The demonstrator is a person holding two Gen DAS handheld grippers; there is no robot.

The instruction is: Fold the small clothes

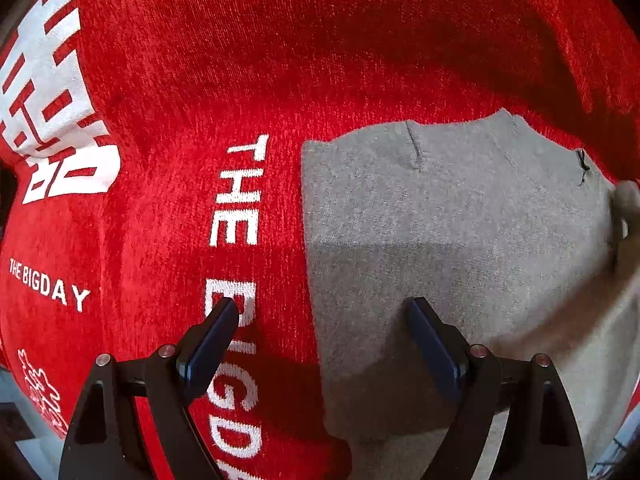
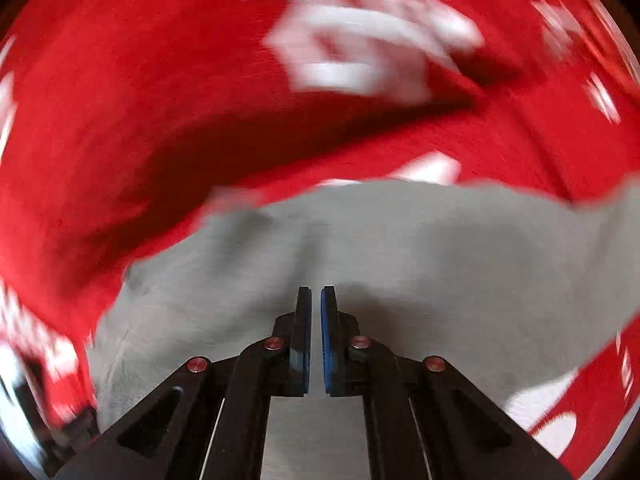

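A small grey garment lies on a red cloth printed with white letters. My left gripper hangs open over the garment's left edge, one finger above the red cloth and the other above the grey fabric, with nothing between them. In the blurred right wrist view the grey garment fills the lower half. My right gripper is shut on it, pads almost together, and a crease runs up from the tips. At the right edge of the left wrist view the grey fabric looks raised and smeared.
The red cloth covers the whole surface around the garment, with large white characters at the far left. A pale floor strip shows past the cloth's lower left edge.
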